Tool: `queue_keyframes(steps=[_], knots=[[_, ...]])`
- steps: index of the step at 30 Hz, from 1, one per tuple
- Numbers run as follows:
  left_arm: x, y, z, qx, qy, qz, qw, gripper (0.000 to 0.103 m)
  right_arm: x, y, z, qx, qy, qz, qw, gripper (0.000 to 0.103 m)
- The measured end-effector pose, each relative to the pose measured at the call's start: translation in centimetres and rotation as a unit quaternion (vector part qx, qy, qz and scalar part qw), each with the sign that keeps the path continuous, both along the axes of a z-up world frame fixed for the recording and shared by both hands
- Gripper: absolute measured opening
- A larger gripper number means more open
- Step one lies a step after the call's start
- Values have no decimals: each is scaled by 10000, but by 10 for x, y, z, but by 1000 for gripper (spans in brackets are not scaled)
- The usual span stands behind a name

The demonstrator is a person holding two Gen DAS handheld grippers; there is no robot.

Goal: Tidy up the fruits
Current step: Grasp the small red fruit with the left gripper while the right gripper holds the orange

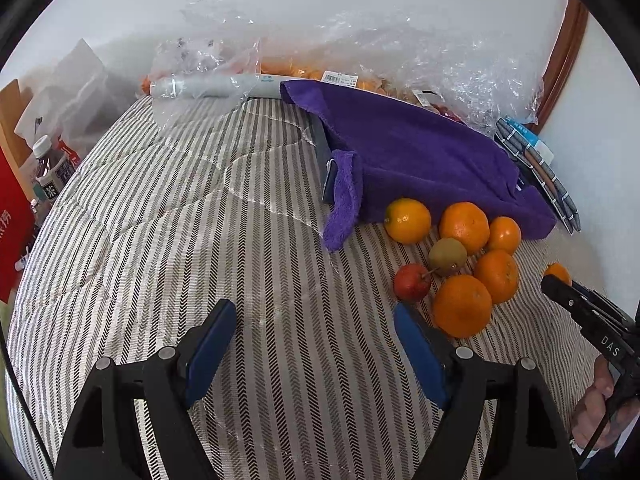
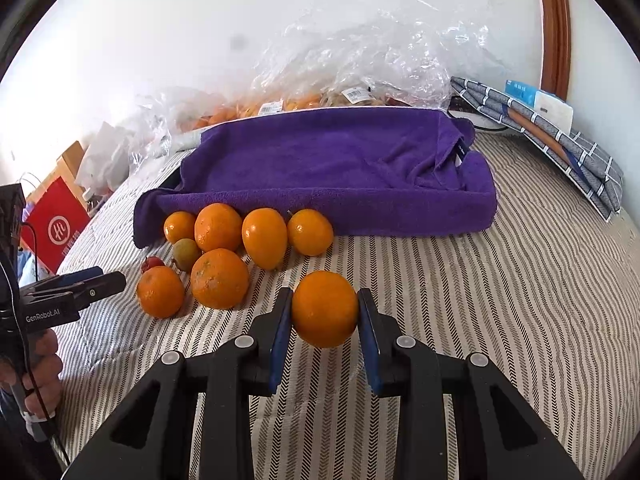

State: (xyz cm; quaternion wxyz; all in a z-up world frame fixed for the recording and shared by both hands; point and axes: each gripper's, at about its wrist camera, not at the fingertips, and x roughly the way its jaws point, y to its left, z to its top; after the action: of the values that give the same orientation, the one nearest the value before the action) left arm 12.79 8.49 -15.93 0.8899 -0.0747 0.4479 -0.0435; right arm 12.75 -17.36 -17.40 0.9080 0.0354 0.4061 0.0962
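Observation:
My right gripper (image 2: 324,294) is shut on one orange (image 2: 325,308), held just above the striped bedcover (image 2: 480,320). To its left lies a cluster of several oranges (image 2: 219,278) with a greenish fruit (image 2: 185,254) and a small red fruit (image 2: 151,263). The cluster sits against the front of a box draped in a purple towel (image 2: 332,168). My left gripper (image 1: 313,310) stands open over bare cover with nothing between its fingers. The same cluster (image 1: 462,306) lies just to its right. The right gripper (image 1: 560,286) and its orange (image 1: 558,272) show at the right edge of the left wrist view.
Crumpled clear plastic bags (image 2: 360,60) holding more fruit lie behind the purple box. A folded grey checked cloth (image 2: 560,140) rests at the right. Off the bed's left side stand a red paper bag (image 2: 56,228) and bottles (image 1: 50,172). A hand (image 2: 40,376) holds the left gripper.

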Motion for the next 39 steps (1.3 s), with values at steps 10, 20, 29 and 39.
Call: queue_keyframes(steps=[10,20,29,39], knots=[[-3,0,2,-252,-17,-151,9996,80,0,-4,1,157,-39,6,9999,32],[-4,-10,1,-338,9,-410,9986,80,-1,-5,0,218,-35,52,9997,32],[-5,-8,2,-548,28,-463,9974,80,0,-6,-1,239,-24,55,9997,32],[4,-33,5,-192,-16,-531,9984,69,-1,-9,-1,341,-31,36,9994,32]])
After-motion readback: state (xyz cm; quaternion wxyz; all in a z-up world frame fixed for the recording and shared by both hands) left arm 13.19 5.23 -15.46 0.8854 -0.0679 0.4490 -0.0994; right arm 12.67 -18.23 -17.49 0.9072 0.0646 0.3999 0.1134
